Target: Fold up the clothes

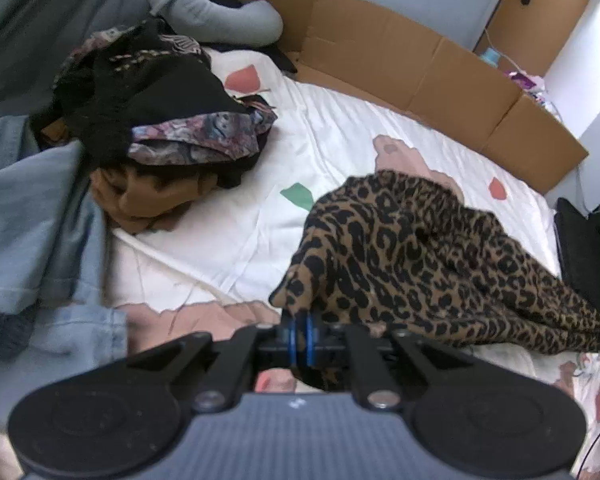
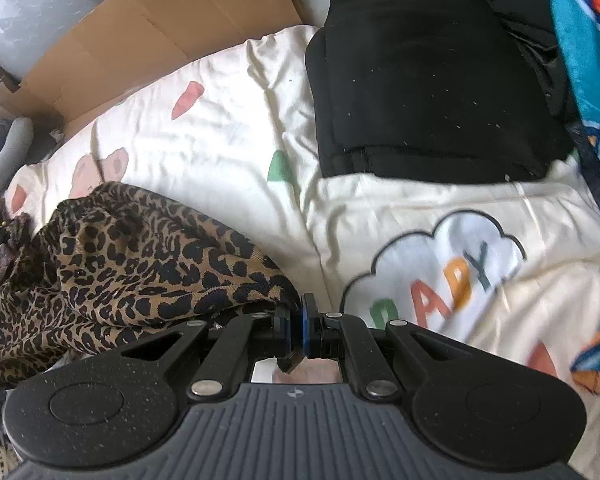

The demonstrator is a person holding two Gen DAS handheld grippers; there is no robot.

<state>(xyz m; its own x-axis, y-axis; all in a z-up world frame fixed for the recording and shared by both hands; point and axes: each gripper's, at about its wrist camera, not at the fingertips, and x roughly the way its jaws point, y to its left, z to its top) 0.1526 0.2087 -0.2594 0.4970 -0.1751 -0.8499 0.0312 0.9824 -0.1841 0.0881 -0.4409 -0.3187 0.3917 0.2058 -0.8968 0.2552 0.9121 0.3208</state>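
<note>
A leopard-print garment [image 1: 428, 256] hangs crumpled between both grippers above the white printed bedspread [image 1: 260, 216]. In the left wrist view my left gripper [image 1: 300, 332] is shut on the leopard cloth's left edge, with fabric bunched over its blue-ringed tips. The right wrist view shows the same garment [image 2: 120, 264] spreading to the left, and my right gripper [image 2: 296, 328] is shut on a corner of it, a scrap of cloth poking out below the pads.
A heap of dark and patterned clothes [image 1: 156, 120] lies at the left, with denim [image 1: 32, 216] beside it. A folded black garment [image 2: 428, 96] rests at the right of the bedspread [image 2: 220, 152]. Flattened cardboard [image 1: 412, 76] lines the far edge. A grey neck pillow [image 1: 216, 12] sits behind the heap.
</note>
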